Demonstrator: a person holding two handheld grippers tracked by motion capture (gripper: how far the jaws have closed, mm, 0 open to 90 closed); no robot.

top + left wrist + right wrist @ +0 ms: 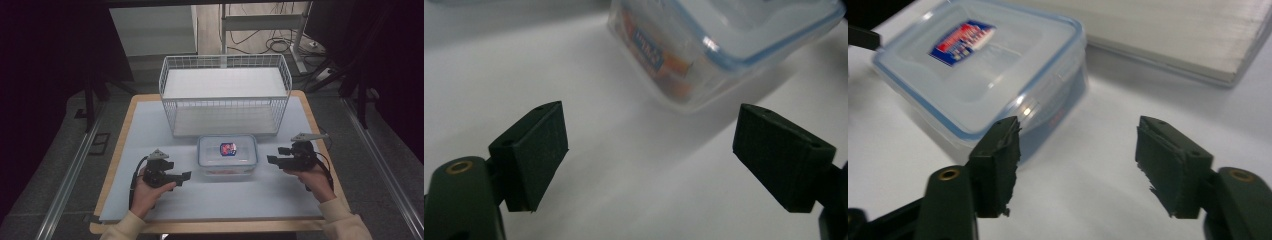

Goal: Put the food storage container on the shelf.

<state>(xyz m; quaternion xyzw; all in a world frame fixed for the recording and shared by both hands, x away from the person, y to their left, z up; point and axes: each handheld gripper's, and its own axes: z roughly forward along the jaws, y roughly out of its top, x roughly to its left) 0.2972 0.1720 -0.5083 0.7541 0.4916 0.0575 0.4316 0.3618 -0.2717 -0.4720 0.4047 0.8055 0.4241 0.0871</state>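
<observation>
Clear plastic container point(227, 155) with a snapped-on lid sits mid-worktop point(150, 130), in front of the wire basket point(225, 95). Both the left hand-held gripper point(182, 176) and right hand-held gripper point(272, 160) flank it, jaws apart. Uneven squeezing on those smooth walls could let it skid or tilt.

Pretty dim overall: only the pale white surface point(150, 135) catches light, everything around it goes near black. The clear plastic lidded container point(978, 75) has small glare spots on its rim, a soft shadow beside it, and looks blurry up close.
</observation>
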